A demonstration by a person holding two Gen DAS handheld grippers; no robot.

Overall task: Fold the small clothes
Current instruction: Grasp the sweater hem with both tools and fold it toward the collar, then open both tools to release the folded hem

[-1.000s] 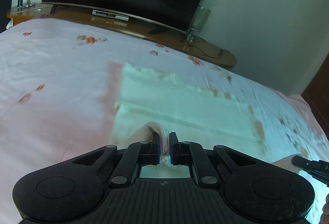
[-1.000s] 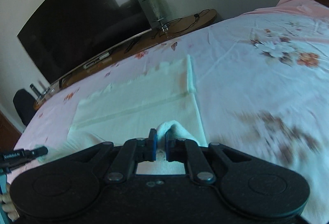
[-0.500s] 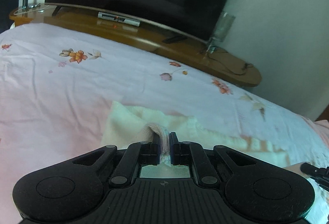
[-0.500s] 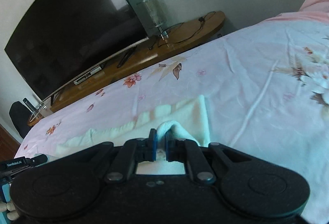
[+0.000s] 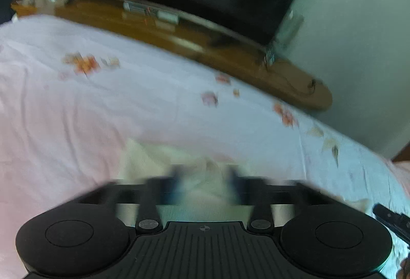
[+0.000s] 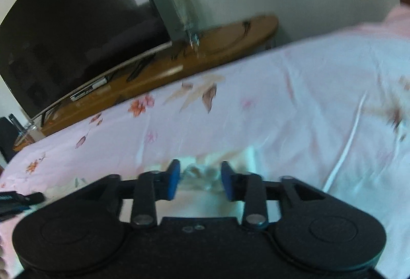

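A small pale cream cloth (image 5: 143,161) lies folded on the pink flowered bedsheet (image 5: 102,110), close under both grippers. My left gripper (image 5: 205,184) is open, its blurred jaws spread over the cloth's edge. My right gripper (image 6: 201,181) is open too, blue pads (image 6: 173,183) apart, with the cloth's bunched edge (image 6: 202,174) lying loose between them. The right gripper's tip shows at the right edge of the left wrist view (image 5: 392,220). Most of the cloth is hidden under the gripper bodies.
A wooden TV bench (image 5: 230,53) with a large dark television (image 6: 77,30) stands beyond the bed's far edge. A glass lamp (image 6: 183,12) stands on the bench by the wall. The bedsheet (image 6: 320,104) spreads to the right.
Both grippers carried the cloth's near edge forward over the rest, then opened and let it go. The cloth now shows only as a short strip ahead.
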